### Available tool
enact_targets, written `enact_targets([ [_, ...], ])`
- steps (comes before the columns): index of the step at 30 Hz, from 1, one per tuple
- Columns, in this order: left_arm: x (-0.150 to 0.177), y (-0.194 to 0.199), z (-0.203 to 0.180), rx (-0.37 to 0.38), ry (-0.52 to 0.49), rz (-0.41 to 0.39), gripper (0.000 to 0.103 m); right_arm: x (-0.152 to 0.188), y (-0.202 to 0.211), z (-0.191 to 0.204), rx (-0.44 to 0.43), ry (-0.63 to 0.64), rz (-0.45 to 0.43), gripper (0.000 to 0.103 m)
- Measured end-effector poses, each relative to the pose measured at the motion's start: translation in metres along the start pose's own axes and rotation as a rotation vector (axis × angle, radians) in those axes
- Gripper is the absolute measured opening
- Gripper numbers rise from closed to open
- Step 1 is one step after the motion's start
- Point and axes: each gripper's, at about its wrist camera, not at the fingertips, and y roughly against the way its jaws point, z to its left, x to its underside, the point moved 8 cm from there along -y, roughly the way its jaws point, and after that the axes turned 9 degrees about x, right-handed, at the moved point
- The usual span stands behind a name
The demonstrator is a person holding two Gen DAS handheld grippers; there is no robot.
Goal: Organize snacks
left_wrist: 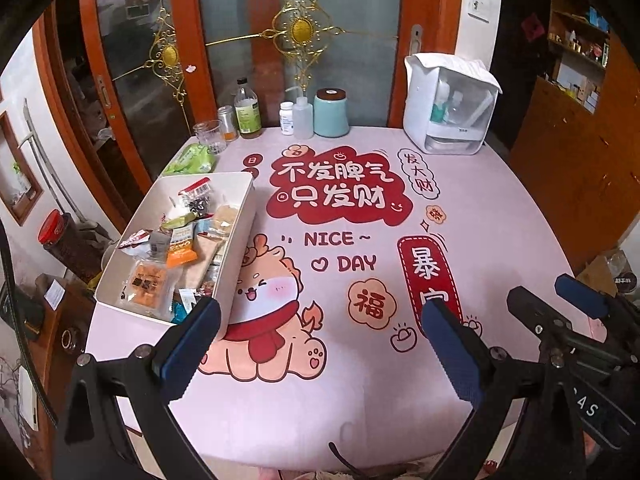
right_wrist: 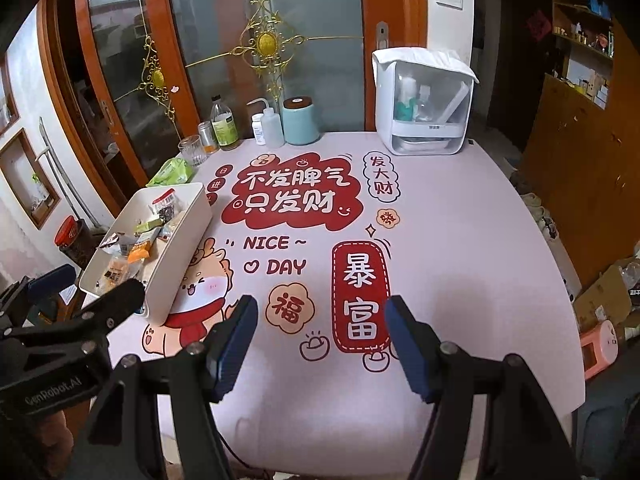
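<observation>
a pink printed table mat (left_wrist: pixel 360 380) carries the job. at its left edge the white rectangular plastic bin (left_wrist: pixel 240 216) holds the mixed wrapped snacks (left_wrist: pixel 176 248), gathered for tidiness; a green packet (left_wrist: pixel 192 159) lies just behind it. left gripper (left_wrist: pixel 320 344) and right gripper (right_wrist: pixel 320 344) hover empty, jaws apart, likely finished.

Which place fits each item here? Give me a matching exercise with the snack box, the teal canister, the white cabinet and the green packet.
1. snack box
2. teal canister
3. white cabinet
4. green packet

A. far right corner of the table
B. left edge, full of wrapped snacks
C. back edge, beside the squeeze bottle
D. just behind the box, near the glass

Pairs: 1-B, 2-C, 3-A, 4-D
</observation>
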Motion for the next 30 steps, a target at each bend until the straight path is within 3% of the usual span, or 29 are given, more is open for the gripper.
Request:
enact_targets([
  [30,0.0045,-0.0096,-0.0024,0.031,0.010,0.025,0.100,0.0002,0.0018,-0.0050,0.006,-0.009,-0.003,0.067],
])
